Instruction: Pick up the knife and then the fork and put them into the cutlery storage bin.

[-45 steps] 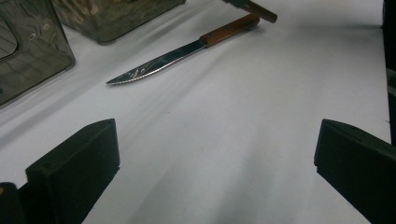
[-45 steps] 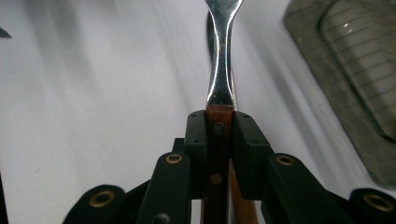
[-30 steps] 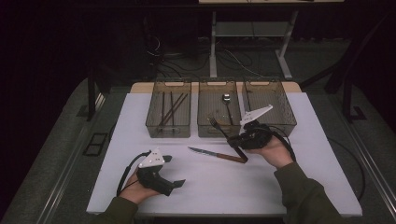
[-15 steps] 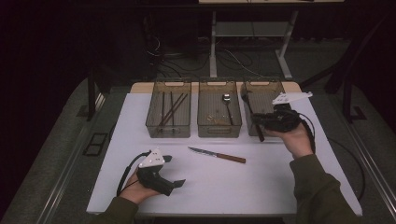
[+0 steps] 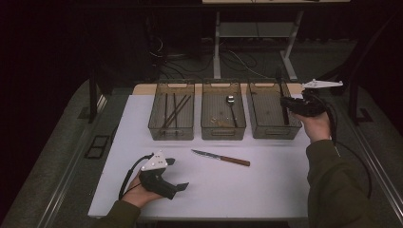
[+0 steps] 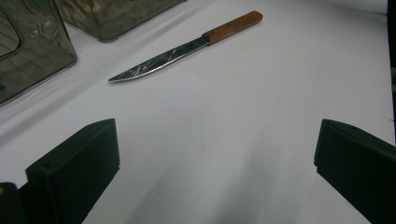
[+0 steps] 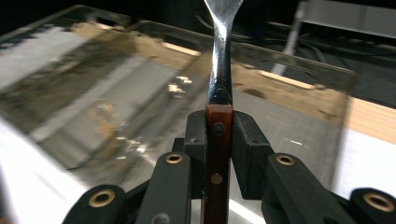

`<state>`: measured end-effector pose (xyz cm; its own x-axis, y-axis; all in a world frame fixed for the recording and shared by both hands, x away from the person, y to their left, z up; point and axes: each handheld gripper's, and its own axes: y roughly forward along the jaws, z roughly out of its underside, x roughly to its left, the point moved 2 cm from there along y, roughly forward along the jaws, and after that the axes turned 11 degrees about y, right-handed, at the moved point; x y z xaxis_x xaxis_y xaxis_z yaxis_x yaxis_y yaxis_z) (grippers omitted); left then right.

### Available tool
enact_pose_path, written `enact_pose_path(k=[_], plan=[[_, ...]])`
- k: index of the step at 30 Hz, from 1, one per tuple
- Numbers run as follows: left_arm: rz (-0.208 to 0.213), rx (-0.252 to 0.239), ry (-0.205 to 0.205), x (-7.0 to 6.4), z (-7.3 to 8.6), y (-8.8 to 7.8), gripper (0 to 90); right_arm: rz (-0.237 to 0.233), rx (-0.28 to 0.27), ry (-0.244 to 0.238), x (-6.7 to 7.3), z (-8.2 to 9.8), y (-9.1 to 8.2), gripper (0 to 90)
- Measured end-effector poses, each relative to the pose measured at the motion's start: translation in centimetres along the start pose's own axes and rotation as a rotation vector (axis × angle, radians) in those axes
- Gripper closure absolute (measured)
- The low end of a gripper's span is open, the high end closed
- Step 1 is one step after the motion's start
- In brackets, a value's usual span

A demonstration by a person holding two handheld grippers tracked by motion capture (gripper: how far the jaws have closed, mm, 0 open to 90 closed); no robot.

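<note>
My right gripper (image 5: 291,105) is shut on a wooden-handled utensil (image 5: 283,102), held above the right edge of the right-hand clear bin (image 5: 266,130). In the right gripper view the jaws (image 7: 218,135) clamp the brown handle, and the metal neck (image 7: 220,70) rises past the top of the frame over the bin (image 7: 116,93). A knife (image 5: 221,157) with a wooden handle lies flat on the white table. My left gripper (image 5: 177,174) rests near the front edge, open with nothing in it. The left gripper view shows its jaws (image 6: 215,154) wide apart, with the knife (image 6: 187,46) ahead.
Three clear bins stand in a row at the back. The left bin (image 5: 157,128) holds dark sticks, and the middle bin (image 5: 223,130) holds a spoon (image 5: 231,102). The white table top (image 5: 266,190) ends just right of my right hand. Dark floor and cables lie beyond.
My right gripper has carried the utensil from the table's middle near the knife to the right and back, over the right bin. The left gripper has stayed put.
</note>
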<state>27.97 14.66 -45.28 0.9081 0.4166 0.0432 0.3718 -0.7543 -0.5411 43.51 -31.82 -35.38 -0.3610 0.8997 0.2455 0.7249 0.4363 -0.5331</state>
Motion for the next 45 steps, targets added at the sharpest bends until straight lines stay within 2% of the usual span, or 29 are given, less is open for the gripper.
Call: enact_pose_path(k=[3,6,16,18,20,23,29,32,36,38,41,45], plan=[[-0.001,0.001,0.001,0.0,0.0,0.0,0.0,0.021,0.001,0.028,-1.3,0.4,0.6,76.9],[0.0,0.001,0.001,0.0,0.0,0.0,0.0,0.067,0.031,0.025,-2.1,0.9,1.4,76.9],[0.002,0.004,0.006,-0.1,0.0,0.0,0.0,0.126,0.162,0.03,-3.7,4.0,3.2,76.5],[0.002,0.005,0.005,-0.1,0.0,0.0,0.0,0.133,0.163,0.029,-3.8,4.2,3.2,75.4],[0.002,0.004,0.005,-0.1,0.0,0.1,0.0,0.124,0.151,0.047,-3.8,4.1,3.0,62.9],[0.001,0.005,0.004,-0.1,0.0,0.1,0.0,0.118,0.126,0.03,-3.3,3.7,2.5,54.8],[0.002,0.006,0.007,-0.1,0.0,0.1,0.0,0.031,0.06,0.033,-1.6,3.1,0.8,48.2],[0.003,0.005,0.008,-0.1,0.0,0.1,0.0,-0.029,0.046,0.013,0.1,3.3,0.0,45.3],[0.005,0.005,0.009,-0.2,0.0,0.1,0.0,-0.128,0.064,-0.016,2.6,3.8,-0.5,45.8],[0.004,0.004,0.008,-0.2,-0.1,0.1,0.0,-0.17,0.079,-0.049,3.9,4.2,-0.6,45.8],[0.005,0.005,0.009,-0.1,0.0,0.1,0.0,-0.23,0.107,-0.085,5.8,4.9,-0.3,46.6],[0.005,0.004,0.008,-0.2,-0.1,0.1,0.0,-0.306,0.139,-0.109,7.8,5.9,0.3,49.1]])
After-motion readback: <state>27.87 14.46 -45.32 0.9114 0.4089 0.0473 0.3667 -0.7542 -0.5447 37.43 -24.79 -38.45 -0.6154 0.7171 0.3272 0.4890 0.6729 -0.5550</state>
